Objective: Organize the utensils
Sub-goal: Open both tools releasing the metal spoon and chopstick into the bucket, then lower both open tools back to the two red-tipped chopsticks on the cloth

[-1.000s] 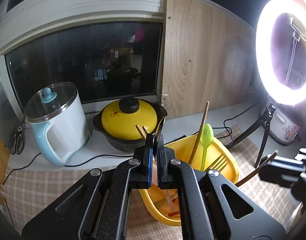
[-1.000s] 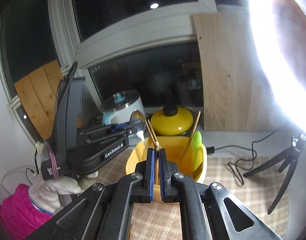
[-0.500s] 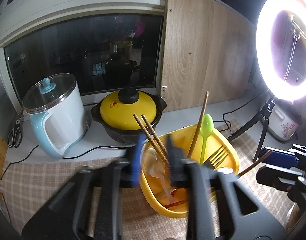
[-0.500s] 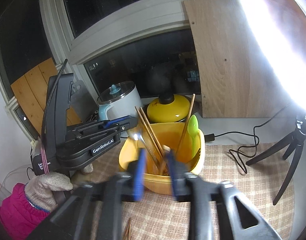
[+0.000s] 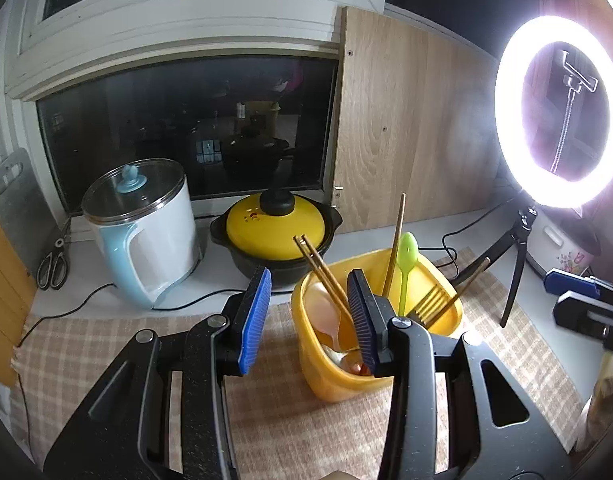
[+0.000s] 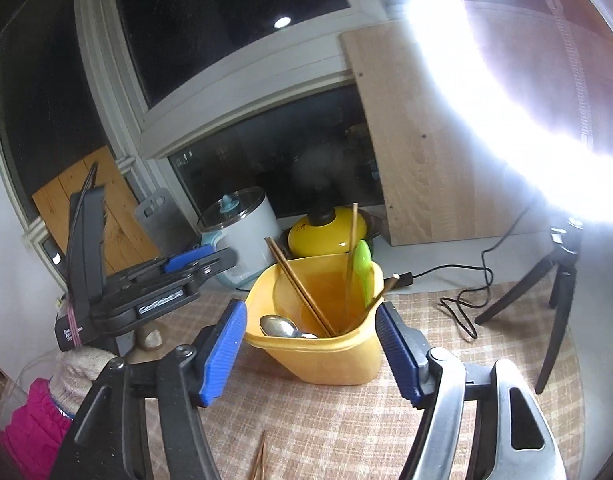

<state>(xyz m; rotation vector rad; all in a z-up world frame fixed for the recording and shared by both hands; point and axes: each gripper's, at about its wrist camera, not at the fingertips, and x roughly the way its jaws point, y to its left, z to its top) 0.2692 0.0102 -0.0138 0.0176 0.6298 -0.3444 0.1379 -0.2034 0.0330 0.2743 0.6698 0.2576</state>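
Observation:
A yellow plastic holder (image 5: 338, 376) (image 6: 330, 360) stands on the checked mat. In it are a pair of wooden chopsticks (image 5: 322, 272) (image 6: 298, 284), a long single chopstick (image 5: 396, 240), a green spoon (image 5: 407, 264) (image 6: 362, 268), a gold fork (image 5: 428, 302), a white spoon (image 5: 326, 312) and a metal spoon (image 6: 278, 326). My left gripper (image 5: 308, 316) is open and empty just in front of the holder. My right gripper (image 6: 310, 354) is open and empty, its jaws either side of the holder. More chopstick tips (image 6: 260, 458) lie on the mat near me.
A white and blue electric pot (image 5: 142, 232) and a yellow-lidded black casserole (image 5: 274, 232) stand behind the holder. A ring light on a tripod (image 5: 514, 256) stands at the right with a cable (image 6: 466, 304). Scissors (image 5: 52, 264) lie far left.
Both grippers went from shut to open. The chopsticks held by each are now resting in the yellow holder. Both grippers have drawn back and up a little.

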